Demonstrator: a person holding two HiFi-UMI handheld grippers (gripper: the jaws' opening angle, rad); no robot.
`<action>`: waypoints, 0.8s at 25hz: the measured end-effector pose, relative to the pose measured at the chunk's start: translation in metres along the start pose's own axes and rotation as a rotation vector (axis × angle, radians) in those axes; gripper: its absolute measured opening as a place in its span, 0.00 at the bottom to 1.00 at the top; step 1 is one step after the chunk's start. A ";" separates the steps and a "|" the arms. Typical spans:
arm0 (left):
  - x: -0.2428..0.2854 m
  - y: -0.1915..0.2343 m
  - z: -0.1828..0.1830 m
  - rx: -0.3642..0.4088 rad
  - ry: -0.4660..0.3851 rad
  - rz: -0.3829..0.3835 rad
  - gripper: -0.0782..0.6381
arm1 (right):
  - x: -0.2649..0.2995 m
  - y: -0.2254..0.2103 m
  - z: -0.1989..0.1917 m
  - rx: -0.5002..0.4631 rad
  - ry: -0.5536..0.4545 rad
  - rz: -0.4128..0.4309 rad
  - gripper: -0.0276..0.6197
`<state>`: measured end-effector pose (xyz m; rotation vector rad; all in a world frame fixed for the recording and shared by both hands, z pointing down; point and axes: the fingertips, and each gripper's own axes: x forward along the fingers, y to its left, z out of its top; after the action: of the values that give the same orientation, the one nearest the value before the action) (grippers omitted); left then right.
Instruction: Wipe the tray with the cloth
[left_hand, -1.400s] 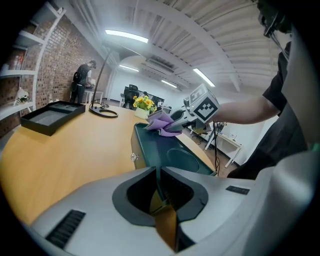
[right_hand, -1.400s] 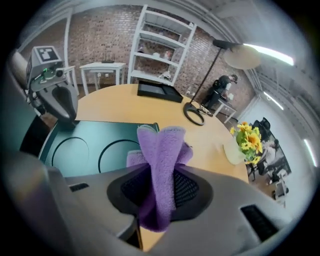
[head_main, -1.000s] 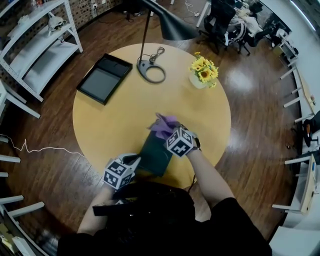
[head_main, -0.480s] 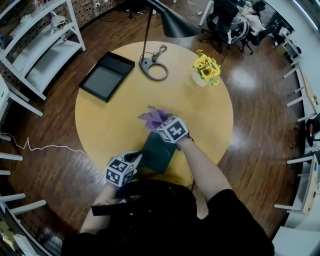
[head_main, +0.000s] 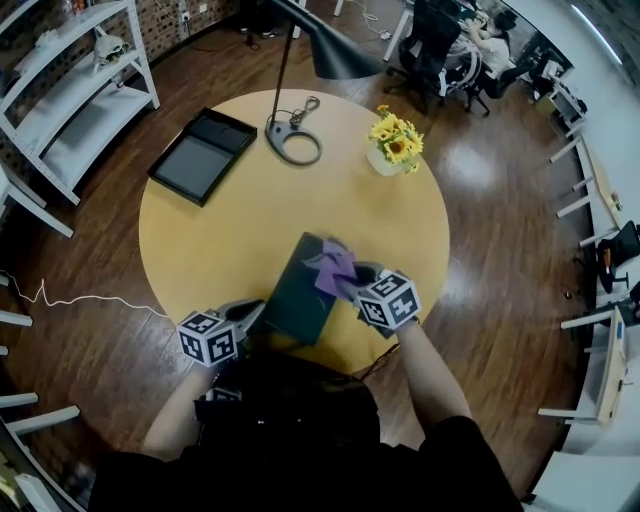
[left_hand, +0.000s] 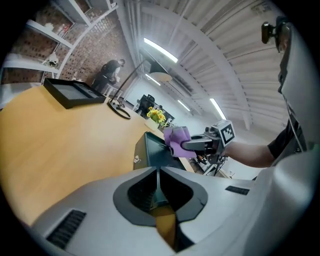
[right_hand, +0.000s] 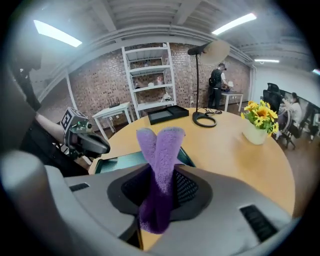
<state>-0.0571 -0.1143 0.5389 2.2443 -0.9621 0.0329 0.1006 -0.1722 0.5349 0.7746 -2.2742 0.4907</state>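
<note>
Two tools work a dark green tray (head_main: 298, 298) on the round surface (head_main: 215, 230): the left tool (head_main: 252, 311) pinches narrow on its nearest edge, the right tool (head_main: 352, 279) clamps a purple cloth (head_main: 331, 264) over the tray just ahead of it, so wiping looks underway, not finished.

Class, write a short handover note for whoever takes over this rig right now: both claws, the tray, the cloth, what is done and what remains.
Left claw: shut on the near edge of the green tray, which lies on the round table.
Right claw: shut on the purple cloth, bunched over the tray's far right part. Whether the cloth touches the tray cannot be judged.
Done: tray gripped, cloth in hand. How much has been wiped does not show.
Left: probably rub the cloth across the whole tray floor, keeping the left grip.
</note>
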 end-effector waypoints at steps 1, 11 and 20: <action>-0.002 0.002 -0.001 0.004 0.009 0.006 0.13 | 0.002 0.004 -0.005 0.003 0.006 0.000 0.20; -0.002 0.001 -0.013 0.024 0.040 0.029 0.13 | 0.033 0.028 -0.043 -0.050 0.212 -0.044 0.20; -0.005 0.000 -0.020 0.007 0.040 0.045 0.13 | 0.056 0.037 -0.024 -0.108 0.205 -0.027 0.20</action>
<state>-0.0566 -0.0991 0.5527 2.2199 -0.9916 0.1013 0.0549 -0.1532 0.5859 0.6690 -2.0796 0.4113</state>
